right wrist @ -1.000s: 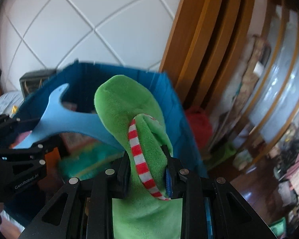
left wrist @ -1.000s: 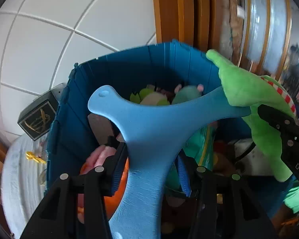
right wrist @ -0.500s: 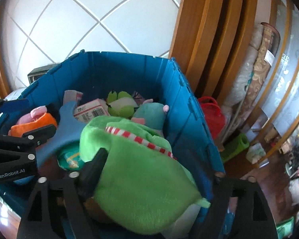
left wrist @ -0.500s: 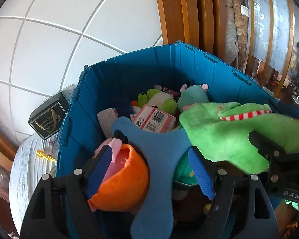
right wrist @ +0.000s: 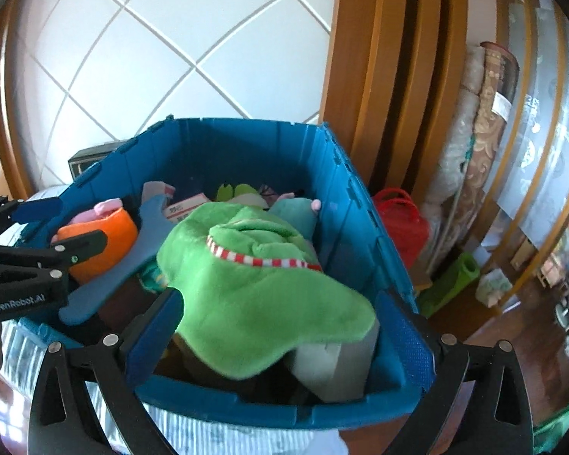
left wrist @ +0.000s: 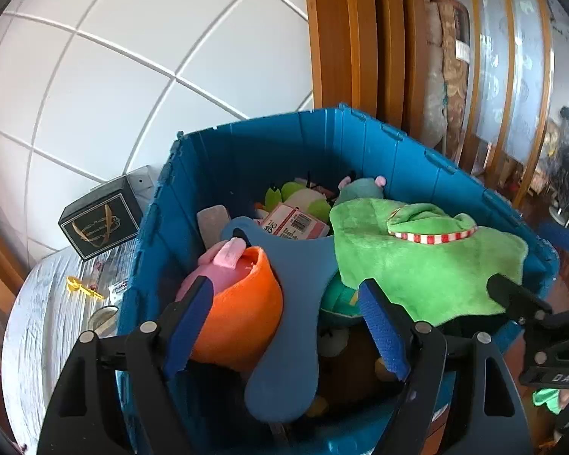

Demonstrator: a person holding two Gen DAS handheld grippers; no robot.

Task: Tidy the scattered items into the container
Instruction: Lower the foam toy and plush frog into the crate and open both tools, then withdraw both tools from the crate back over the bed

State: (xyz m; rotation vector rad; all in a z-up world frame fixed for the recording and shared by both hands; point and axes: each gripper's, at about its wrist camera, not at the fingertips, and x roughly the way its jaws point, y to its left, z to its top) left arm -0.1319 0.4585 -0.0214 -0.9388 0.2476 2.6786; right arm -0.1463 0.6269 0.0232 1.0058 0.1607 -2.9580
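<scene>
The blue plastic crate [left wrist: 246,151] [right wrist: 345,197] is packed with toys. A flat blue Y-shaped piece [left wrist: 292,303] [right wrist: 106,284] lies in it, leaning over an orange-and-pink plush [left wrist: 242,303] [right wrist: 98,239]. A green plush with a red-and-white striped band [left wrist: 428,265] [right wrist: 254,288] lies on top of the pile. My left gripper [left wrist: 288,322] is open just above the Y-shaped piece, holding nothing. My right gripper [right wrist: 280,333] is open over the near side of the crate, with the green plush lying loose between its fingers.
A black box with gold print [left wrist: 98,225] stands on a white-covered surface [left wrist: 49,326] left of the crate, with a yellow clip [left wrist: 81,288] nearby. A tiled wall and wooden door frame [right wrist: 379,76] lie behind. A red basket [right wrist: 402,220] and rolled rugs stand to the right.
Both grippers opened over the crate. The blue Y-shaped piece and the green plush dropped onto the toy pile, and both grippers have drawn back a little.
</scene>
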